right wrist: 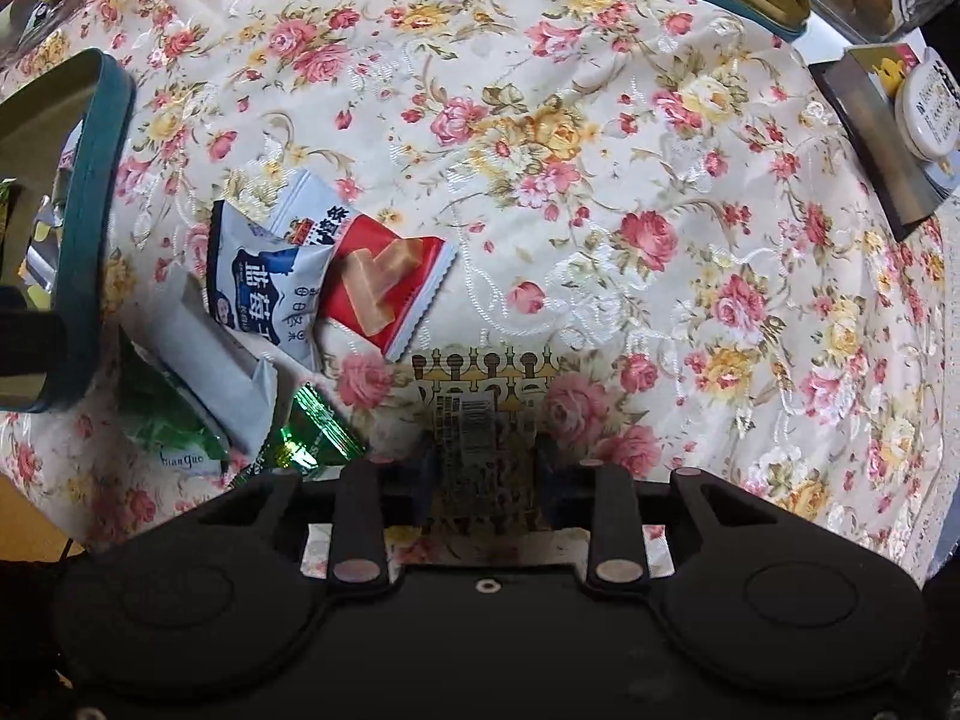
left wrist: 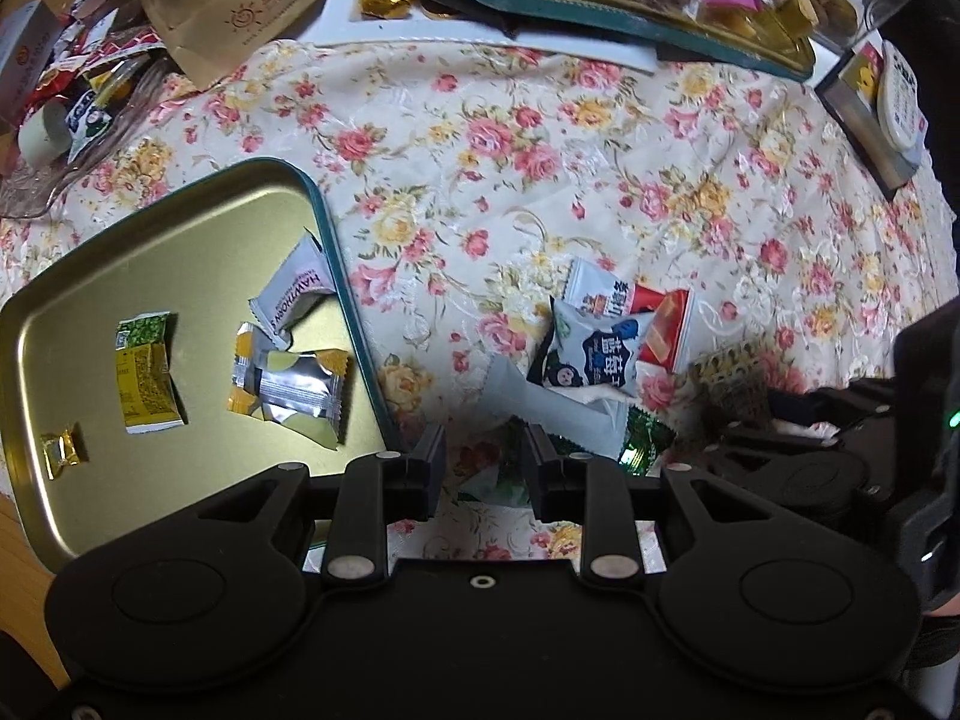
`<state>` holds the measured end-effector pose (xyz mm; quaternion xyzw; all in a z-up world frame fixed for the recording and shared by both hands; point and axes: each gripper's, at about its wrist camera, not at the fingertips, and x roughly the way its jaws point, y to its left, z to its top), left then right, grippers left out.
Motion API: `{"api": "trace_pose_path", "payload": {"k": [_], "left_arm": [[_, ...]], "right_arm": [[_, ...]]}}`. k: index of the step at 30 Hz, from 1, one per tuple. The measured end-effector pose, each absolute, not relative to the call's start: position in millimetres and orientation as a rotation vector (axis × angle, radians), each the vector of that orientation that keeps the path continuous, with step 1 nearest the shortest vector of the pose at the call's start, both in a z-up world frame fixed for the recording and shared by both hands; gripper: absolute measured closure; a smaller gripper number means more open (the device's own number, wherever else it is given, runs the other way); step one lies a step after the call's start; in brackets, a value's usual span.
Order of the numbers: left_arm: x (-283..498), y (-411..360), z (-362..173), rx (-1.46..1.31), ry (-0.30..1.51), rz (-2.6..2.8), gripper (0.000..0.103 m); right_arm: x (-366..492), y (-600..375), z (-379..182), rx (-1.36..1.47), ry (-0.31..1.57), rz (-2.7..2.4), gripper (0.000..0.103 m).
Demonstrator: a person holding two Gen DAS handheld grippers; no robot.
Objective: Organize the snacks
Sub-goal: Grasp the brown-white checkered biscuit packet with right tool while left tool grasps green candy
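My right gripper (right wrist: pixel 483 474) has its jaws around the near end of a flat yellow-and-black patterned foil packet (right wrist: pixel 480 402) lying on the floral tablecloth (right wrist: pixel 600 180), just right of the loose snack pile; I cannot tell if they are pinching yet. I judge the thin, slick wrapper could slide out or drag the cloth on lifting. My left gripper (left wrist: pixel 483 459) hangs empty, jaws parted, just right of the gold teal-rimmed tin tray (left wrist: pixel 180 252), which holds five wrapped snacks.
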<state>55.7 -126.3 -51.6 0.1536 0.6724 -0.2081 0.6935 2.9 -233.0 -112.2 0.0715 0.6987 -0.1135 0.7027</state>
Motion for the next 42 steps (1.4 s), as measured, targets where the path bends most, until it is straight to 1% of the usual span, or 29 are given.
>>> {"api": "trace_pose_path", "payload": {"k": [4,8,15,18,20,24,29,37,40,42], "left_arm": [[53.2,-128.8,-57.5,0.361,1.510,-0.467,0.065],[47.3,-131.7,-61.0,0.346,1.525,-0.508,0.065],[51.7,-148.5,-57.1,0.247,1.475,-0.548,0.065],[45.8,-157.1,-62.8,0.299,1.468,-0.524,0.065],[37.6,-157.4,-66.8,0.297,1.494,-0.518,0.067],[17.8,-162.6,-69.9,0.266,1.550,-0.595,0.067],[-5.3,-184.2,-75.3,0.399,1.496,-0.625,0.067],[-10.9,-197.2,-88.6,0.461,1.486,-0.635,0.067],[-12.6,-203.0,-96.7,0.464,1.509,-0.655,0.067],[-14.6,-206.7,-96.1,0.468,1.488,-0.664,0.067]], "right_arm": [[7.7,-246.6,-100.0,0.213,1.539,-0.312,0.070],[11.0,-264.4,-82.9,0.338,1.517,-0.359,0.070],[14.0,-288.0,-54.0,0.505,1.447,-0.403,0.070],[9.8,-293.0,-44.7,0.504,1.426,-0.410,0.070],[6.0,-294.0,-43.8,0.498,1.421,-0.415,0.070],[-0.5,-299.7,-48.5,0.505,1.426,-0.429,0.070],[-5.5,-305.6,-45.1,0.510,1.416,-0.431,0.070],[-11.3,-310.5,-41.1,0.519,1.404,-0.430,0.070],[-13.5,-313.2,-38.6,0.526,1.396,-0.433,0.070],[-15.1,-315.8,-37.2,0.531,1.390,-0.441,0.070]]}}
